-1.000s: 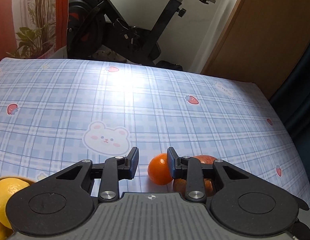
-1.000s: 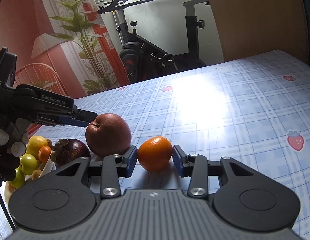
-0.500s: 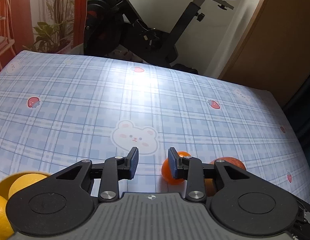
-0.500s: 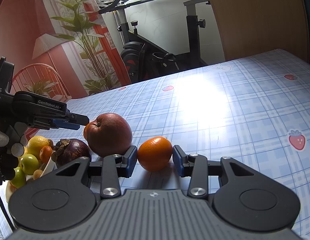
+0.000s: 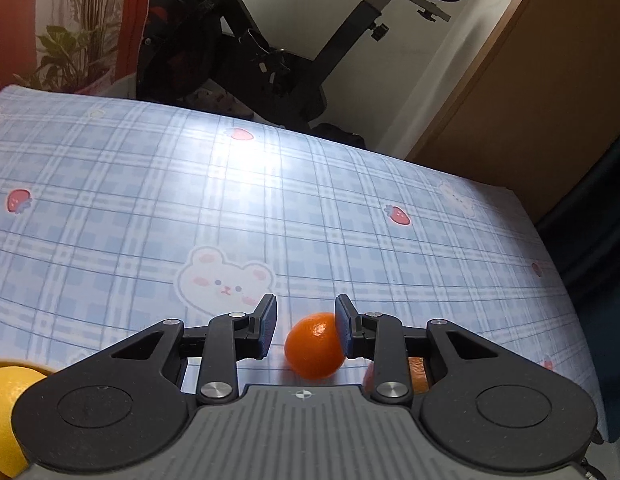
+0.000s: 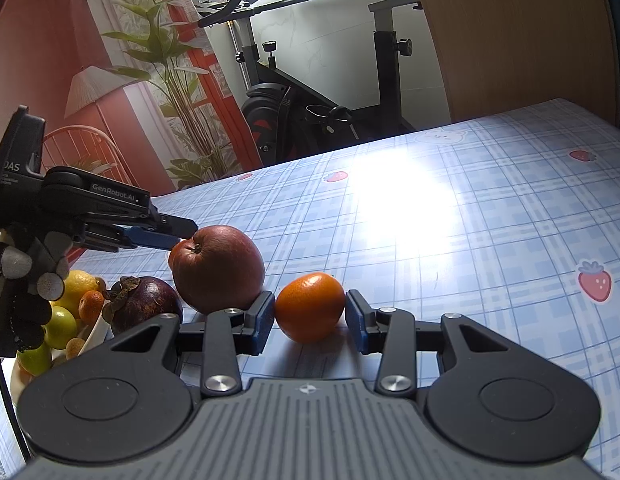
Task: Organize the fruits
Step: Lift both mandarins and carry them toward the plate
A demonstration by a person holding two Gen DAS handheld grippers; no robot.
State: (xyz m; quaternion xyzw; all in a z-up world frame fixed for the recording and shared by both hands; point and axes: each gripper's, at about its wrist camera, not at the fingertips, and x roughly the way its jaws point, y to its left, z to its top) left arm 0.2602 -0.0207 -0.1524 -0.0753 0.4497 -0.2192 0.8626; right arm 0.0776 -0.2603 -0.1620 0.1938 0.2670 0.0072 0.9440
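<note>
In the right wrist view an orange tangerine (image 6: 310, 306) sits on the blue plaid tablecloth between my open right gripper's (image 6: 310, 318) fingers, with small gaps on each side. A red apple (image 6: 217, 268) and a dark mangosteen (image 6: 147, 304) lie just left of it. My left gripper (image 6: 166, 230) reaches in from the left, its tips by the apple's top. In the left wrist view my left gripper (image 5: 304, 330) is open, with a tangerine (image 5: 313, 345) below it against the right finger.
A white fruit bowl (image 6: 90, 334) with lemons, limes and small oranges stands at the left. A yellow lemon (image 5: 6, 400) shows in the left wrist view's corner. An exercise bike (image 6: 310, 92), a plant and a wooden panel stand beyond the table's far edge.
My left gripper has swung over the table and its tips have come closer to the apple. The right gripper stays around the tangerine.
</note>
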